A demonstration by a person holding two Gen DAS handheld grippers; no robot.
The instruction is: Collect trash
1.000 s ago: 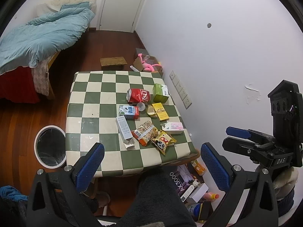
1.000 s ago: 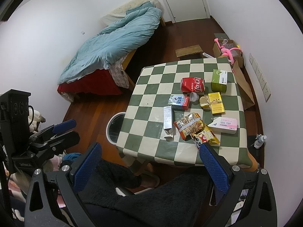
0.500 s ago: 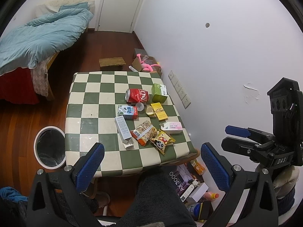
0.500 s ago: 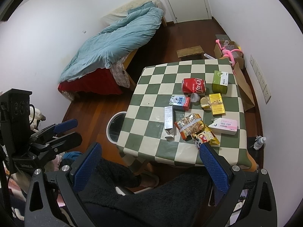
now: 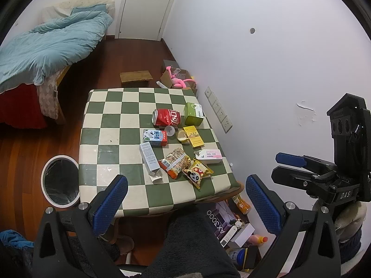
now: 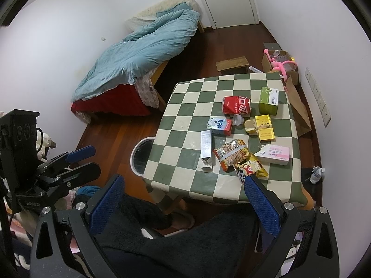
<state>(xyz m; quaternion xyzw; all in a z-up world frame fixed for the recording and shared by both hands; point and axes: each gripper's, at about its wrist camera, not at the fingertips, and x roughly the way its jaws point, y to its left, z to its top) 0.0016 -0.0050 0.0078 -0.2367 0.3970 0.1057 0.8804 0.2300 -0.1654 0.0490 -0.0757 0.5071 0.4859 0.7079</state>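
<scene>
Trash lies in a loose cluster on the green-and-cream chequered worktop [image 5: 111, 125], toward its wall-side half, while the white-rimmed round bin with a black liner [image 5: 60, 180] stands on the wood floor just beside the worktop's opposite edge. Taking the worktop as the landmark and going down in size: a crushed red drinks can [image 5: 166, 117] and a green cardboard box [image 5: 193, 114] sit farthest along it; nearer come a blue-and-white milk carton [image 5: 155, 137] and a flat yellow packet [image 5: 193, 136]; nearer again a long grey-white opened carton [image 5: 150, 159], a pink-and-white tissue pack [image 5: 208, 156], an orange crinkled snack wrapper [image 5: 175, 162] and a yellow panda-print snack bag [image 5: 197, 172], the last two overlapping at the near edge. A small clear cup [image 5: 169, 130] rests beside the can.

Both left tongs [image 5: 185, 205] and right tongs [image 6: 183, 205] hang well above and short of the worktop, spread wide with nothing between the blue pads.

Nothing looks collected yet, so the step is probably the first approach. A sensible start is the panda bag or the long carton, being nearest the front edge. Wrappers are thin and slippery, so pinching a raised, crumpled fold should hold better than a flat face. Lifting the upper of the overlapping wrappers first should avoid dragging its neighbour. The bin is on the left side, so carrying with the left tongs would keep the path short.
</scene>
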